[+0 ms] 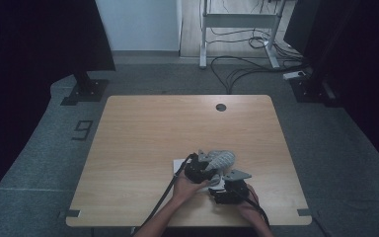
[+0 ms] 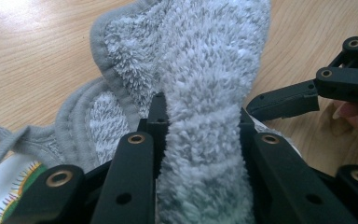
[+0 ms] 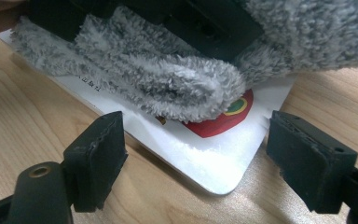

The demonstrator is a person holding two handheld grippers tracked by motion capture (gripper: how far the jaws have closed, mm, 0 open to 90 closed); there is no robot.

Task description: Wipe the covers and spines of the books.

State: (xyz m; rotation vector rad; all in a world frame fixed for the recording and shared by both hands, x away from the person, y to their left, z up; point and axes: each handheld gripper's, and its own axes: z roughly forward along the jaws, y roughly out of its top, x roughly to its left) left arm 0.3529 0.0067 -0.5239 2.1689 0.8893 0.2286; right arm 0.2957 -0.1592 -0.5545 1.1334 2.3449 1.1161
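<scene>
**Grey cloth pinched over a white card**

The grey cloth is thick and fluffy, a terry weave with a stitched grey hem and a thin loop at one corner. It lies bunched near the front edge of the wooden bench, partly on top of a glossy white card printed with a red and green round mark.

The left claw is pressed tight on a gathered fold of the cloth, the pile bulging out between its two black jaws and rising above them.

The right claw stands spread wide, low over the bench, its jaws on either side of the card's rounded corner. They hold nothing. A rolled edge of the cloth hangs just beyond them, above the card.
</scene>
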